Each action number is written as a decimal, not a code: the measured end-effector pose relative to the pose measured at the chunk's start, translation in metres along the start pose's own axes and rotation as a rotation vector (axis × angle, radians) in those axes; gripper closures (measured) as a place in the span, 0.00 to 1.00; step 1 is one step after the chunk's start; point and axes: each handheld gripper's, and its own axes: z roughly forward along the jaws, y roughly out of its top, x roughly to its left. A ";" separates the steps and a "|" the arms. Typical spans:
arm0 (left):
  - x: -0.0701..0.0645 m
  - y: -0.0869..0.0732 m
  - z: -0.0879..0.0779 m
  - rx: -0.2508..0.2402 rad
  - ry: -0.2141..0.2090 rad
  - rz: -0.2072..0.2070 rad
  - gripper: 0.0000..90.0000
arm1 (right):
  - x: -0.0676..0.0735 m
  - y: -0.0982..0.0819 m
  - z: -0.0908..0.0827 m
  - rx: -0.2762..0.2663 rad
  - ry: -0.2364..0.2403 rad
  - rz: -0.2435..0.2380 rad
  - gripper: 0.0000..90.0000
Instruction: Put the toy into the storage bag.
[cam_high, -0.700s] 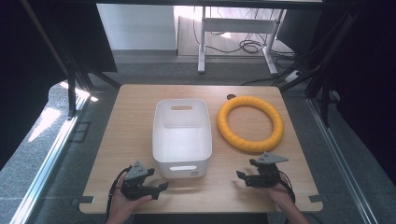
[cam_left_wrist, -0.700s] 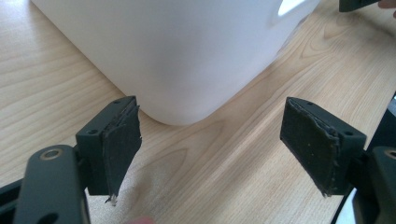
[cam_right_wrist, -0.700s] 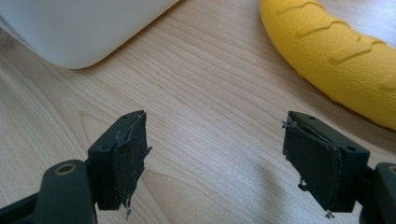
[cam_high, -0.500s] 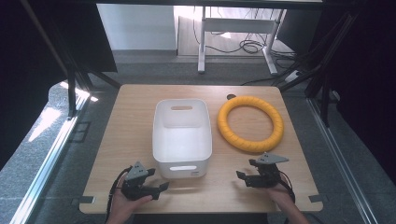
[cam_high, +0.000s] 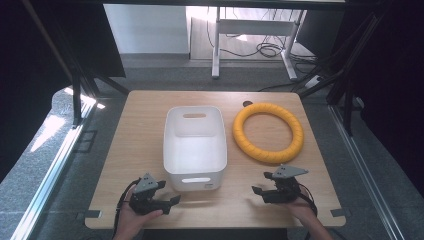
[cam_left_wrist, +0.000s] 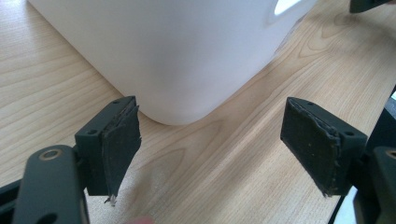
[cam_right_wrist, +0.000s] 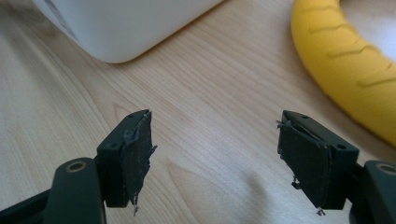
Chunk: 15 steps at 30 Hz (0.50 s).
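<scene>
— So, where do the two grippers sit?

— Both are low at the near edge of the wooden table (cam_high: 140, 130). The left gripper (cam_high: 172, 201) is held just in front of the near left corner of the white bin (cam_high: 194, 145); the right gripper (cam_high: 258, 192) is off to the right of the bin, its tips turned toward it.

— Are the jaws together or apart?

— Apart, on both. In the left gripper view the left gripper (cam_left_wrist: 210, 149) has its two black pads spread wide with bare wood between them, and the bin's rounded corner (cam_left_wrist: 177, 60) stands just past them, not touched. In the right gripper view the right gripper (cam_right_wrist: 212, 154) is likewise spread with nothing between its pads.

— And the yellow ring (cam_high: 268, 132)?

— It lies flat on the table to the right of the bin, just beside it and apart from it. In the right gripper view a ribbed arc of the ring (cam_right_wrist: 345, 65) curves across the upper right, beyond the right pad, with the bin's corner (cam_right_wrist: 121, 28) at the upper left.

— Anything in the bin?

— From above its inside looks bare white, with a handle slot at each end.
</scene>
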 end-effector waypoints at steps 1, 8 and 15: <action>0.000 0.000 -0.001 -0.001 0.001 0.000 0.22 | 0.000 0.002 -0.003 0.001 -0.005 -0.012 0.31; 0.001 0.001 -0.003 -0.002 0.006 -0.007 0.22 | -0.003 0.017 -0.020 0.032 0.005 -0.070 0.32; -0.001 0.001 0.000 0.007 0.000 -0.004 0.22 | -0.013 0.033 -0.025 0.087 0.017 -0.133 0.34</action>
